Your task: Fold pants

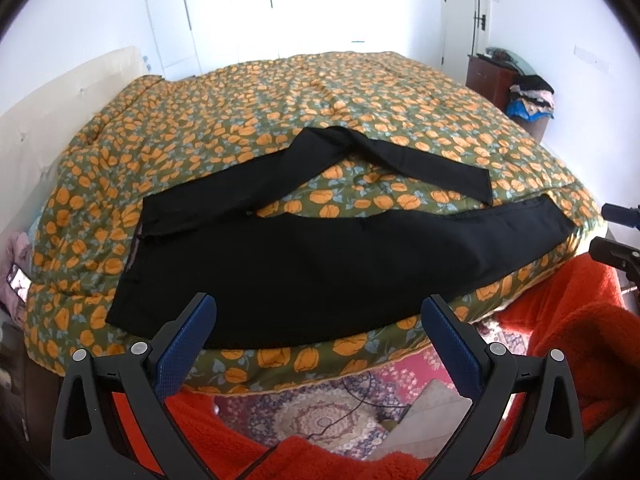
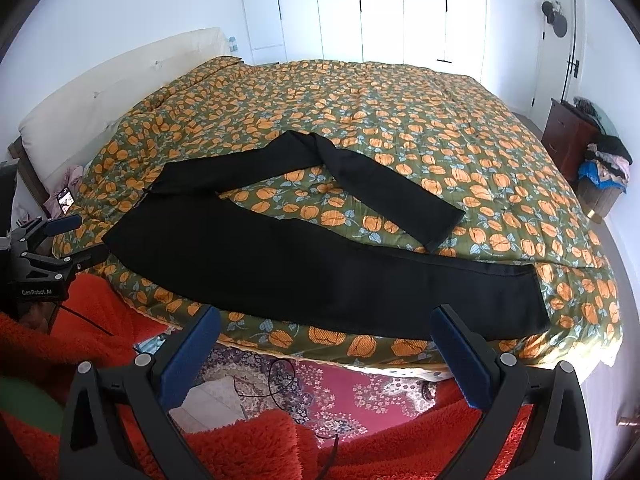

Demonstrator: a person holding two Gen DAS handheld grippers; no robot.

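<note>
Black pants [image 1: 304, 256] [image 2: 280, 264] lie flat on the bed's near side, waistband to the left. One leg runs along the near edge to the right. The other leg bends back on itself in an inverted V, its cuff [image 2: 444, 226] resting further in. My left gripper [image 1: 318, 320] is open just in front of the pants' seat, holding nothing. My right gripper [image 2: 326, 334] is open too, hovering before the near leg close to its cuff. The left gripper also shows at the left edge of the right wrist view [image 2: 60, 240].
The bed wears a green quilt with orange flowers [image 1: 320, 92] [image 2: 400, 112]. A cream headboard [image 2: 112, 92] stands at the left. A patterned rug [image 2: 320, 392] and a person's red fleece sleeve [image 1: 580, 340] lie below. A phone [image 2: 66, 200] rests by the pillow. Clothes are piled on a chest [image 2: 600, 160].
</note>
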